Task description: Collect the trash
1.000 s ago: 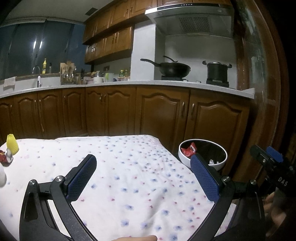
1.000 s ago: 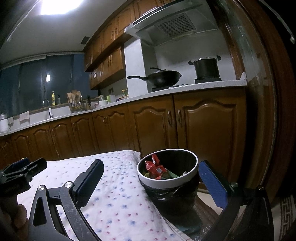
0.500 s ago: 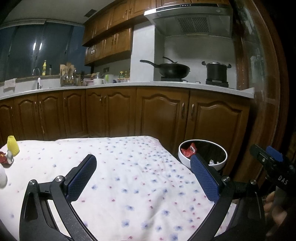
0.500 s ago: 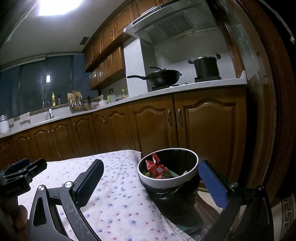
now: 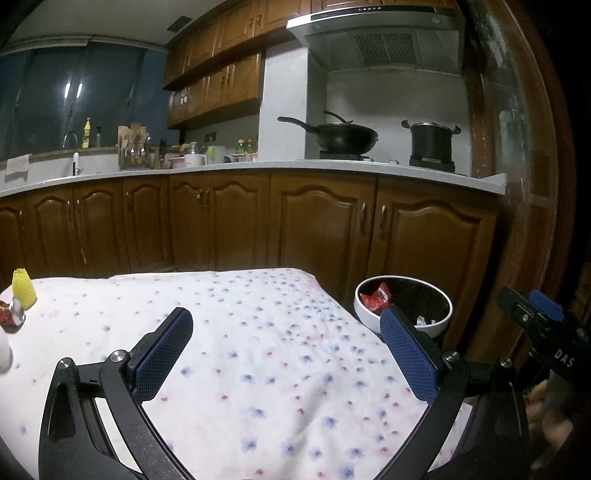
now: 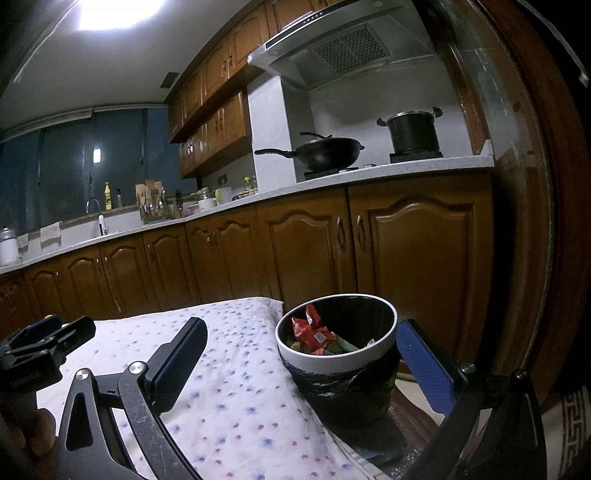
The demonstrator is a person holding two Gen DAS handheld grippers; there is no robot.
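Collect trash: both tools idle, nothing carried.
Left gripper (image 5: 284, 350) and right gripper (image 6: 303, 358) held spread wide, unmoved over the last second; red wrappers (image 6: 312, 334) seen in bin (image 6: 334, 363); can (image 5: 11, 317) left at table edge.

I see a kitchen at night. Brown wooden base cabinets (image 5: 229, 221) run under a pale countertop (image 5: 258, 168), with matching wall cabinets (image 6: 218, 70) above. A steel range hood (image 5: 376, 37) hangs over a black wok (image 5: 343, 136) and a black pot (image 5: 430, 142). Dark windows (image 5: 74, 99) sit behind the sink tap (image 5: 68, 138). A ceiling light (image 6: 118, 11) glares in my right view. Nearest me lies a white flowered cloth (image 5: 258, 350).
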